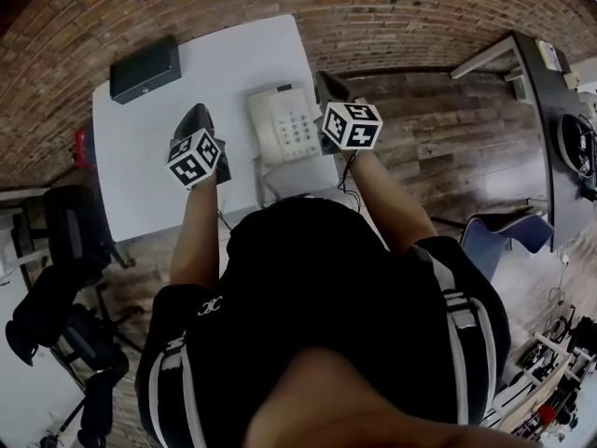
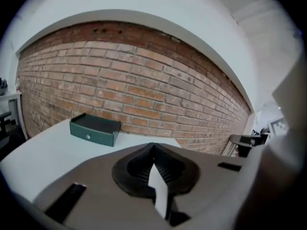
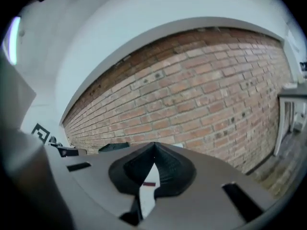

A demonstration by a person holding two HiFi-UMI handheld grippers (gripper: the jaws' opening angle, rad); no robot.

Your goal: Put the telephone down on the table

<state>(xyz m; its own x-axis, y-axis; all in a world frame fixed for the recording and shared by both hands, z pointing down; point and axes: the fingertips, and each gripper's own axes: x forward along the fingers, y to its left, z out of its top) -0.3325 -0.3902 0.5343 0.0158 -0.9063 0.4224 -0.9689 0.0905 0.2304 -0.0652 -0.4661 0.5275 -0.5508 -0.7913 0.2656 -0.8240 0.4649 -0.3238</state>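
We read both tongs as pinched fully together with nothing in them: the left gripper and the right gripper each show pads meeting and only brick wall beyond.

The telephone already lies flat on the white table, in its near-right part, close to the right edge. We judge the set-down done.

**Risks**
- The right gripper hangs just beside the telephone's far-right corner. A sideways swing there could knock the set toward the right edge and off it.
- A cord seems to trail from the near end toward the near table edge. An arm or sleeve catching it would drag the telephone that way.
- A knock could also lift the handset off its cradle.

**Pose**
- The long axis runs near to far, tipped slightly to the left at the far end.
- The keypad faces up on the right half. The handset is probably along the left side, though the head view is too small to be sure.
- The near end points at the person.

The dark box sits well apart at the far-left corner.
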